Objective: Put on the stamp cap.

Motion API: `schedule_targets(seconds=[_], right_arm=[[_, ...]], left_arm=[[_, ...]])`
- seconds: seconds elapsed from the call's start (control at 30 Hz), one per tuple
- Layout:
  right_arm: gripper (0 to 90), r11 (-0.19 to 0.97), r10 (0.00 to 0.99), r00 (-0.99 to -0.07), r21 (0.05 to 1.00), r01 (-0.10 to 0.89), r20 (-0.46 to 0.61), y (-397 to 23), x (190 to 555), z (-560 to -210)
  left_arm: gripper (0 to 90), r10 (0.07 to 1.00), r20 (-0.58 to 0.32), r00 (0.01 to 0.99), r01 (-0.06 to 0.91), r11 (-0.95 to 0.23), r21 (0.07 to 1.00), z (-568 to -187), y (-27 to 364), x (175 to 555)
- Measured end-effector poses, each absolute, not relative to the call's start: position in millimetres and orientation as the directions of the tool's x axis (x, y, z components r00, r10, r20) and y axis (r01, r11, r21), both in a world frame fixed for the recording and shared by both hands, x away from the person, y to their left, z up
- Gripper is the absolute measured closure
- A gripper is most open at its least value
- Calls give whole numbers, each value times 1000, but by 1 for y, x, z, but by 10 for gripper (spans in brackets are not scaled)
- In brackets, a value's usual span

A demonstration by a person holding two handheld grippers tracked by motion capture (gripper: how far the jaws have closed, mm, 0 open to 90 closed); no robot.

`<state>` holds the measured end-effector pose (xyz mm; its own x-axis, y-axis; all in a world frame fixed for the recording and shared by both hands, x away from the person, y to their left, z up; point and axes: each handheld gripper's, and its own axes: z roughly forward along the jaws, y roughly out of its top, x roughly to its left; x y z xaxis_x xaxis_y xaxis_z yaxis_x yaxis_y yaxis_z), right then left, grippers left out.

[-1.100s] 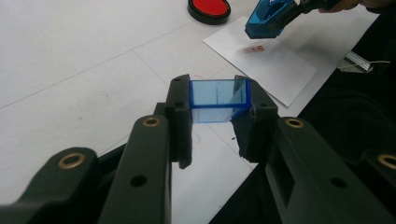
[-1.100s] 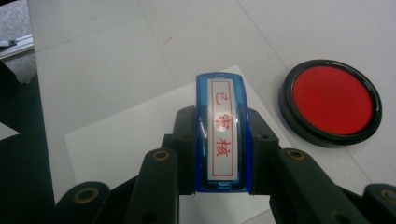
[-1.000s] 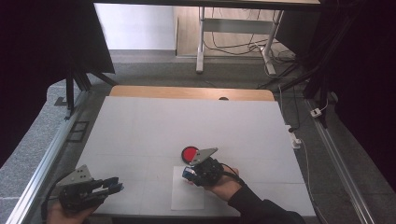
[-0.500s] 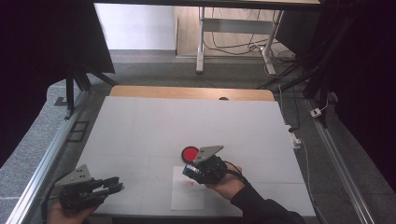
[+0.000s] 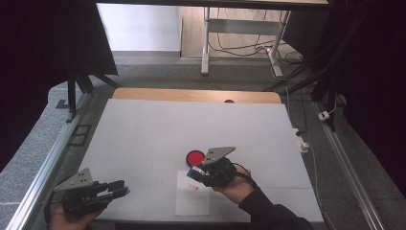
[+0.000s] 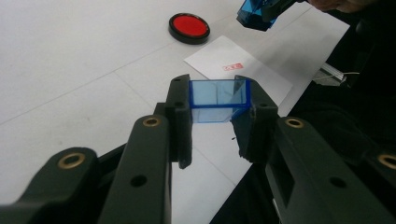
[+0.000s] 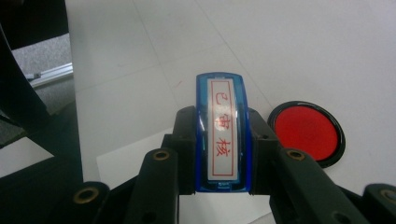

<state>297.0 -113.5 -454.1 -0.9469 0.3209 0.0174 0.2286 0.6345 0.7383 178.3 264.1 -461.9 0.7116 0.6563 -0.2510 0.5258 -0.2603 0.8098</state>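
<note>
My left gripper (image 5: pixel 122 190) hovers over the table's front left corner, shut on a clear blue stamp cap (image 6: pixel 218 95) held between its pads. My right gripper (image 5: pixel 194 173) hangs over the near middle, just above the top of a white paper sheet (image 5: pixel 192 201). It is shut on a blue stamp (image 7: pixel 222 133) whose white face with red characters is turned up toward the camera. The paper bears a red imprint (image 6: pixel 233 67). A round red ink pad (image 5: pixel 195 157) in a black rim lies just beyond the paper, next to the stamp.
The white tabletop (image 5: pixel 191 124) stretches away behind the ink pad, ending in a wooden strip (image 5: pixel 191 95) at the back. Metal rails (image 5: pixel 43 167) run along both sides. A sleeve (image 5: pixel 268 211) reaches in from the bottom edge.
The right gripper with the stamp has shifted slightly to the right. The left gripper has kept still.
</note>
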Motion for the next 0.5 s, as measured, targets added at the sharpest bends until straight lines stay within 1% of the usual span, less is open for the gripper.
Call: schedule_targets(seconds=[0.5], right_arm=[[701, 594, 324, -945, 770, 232, 34, -118, 295, -443]], left_arm=[[685, 605, -254, 754, 488, -257, 834, -458, 254, 183]])
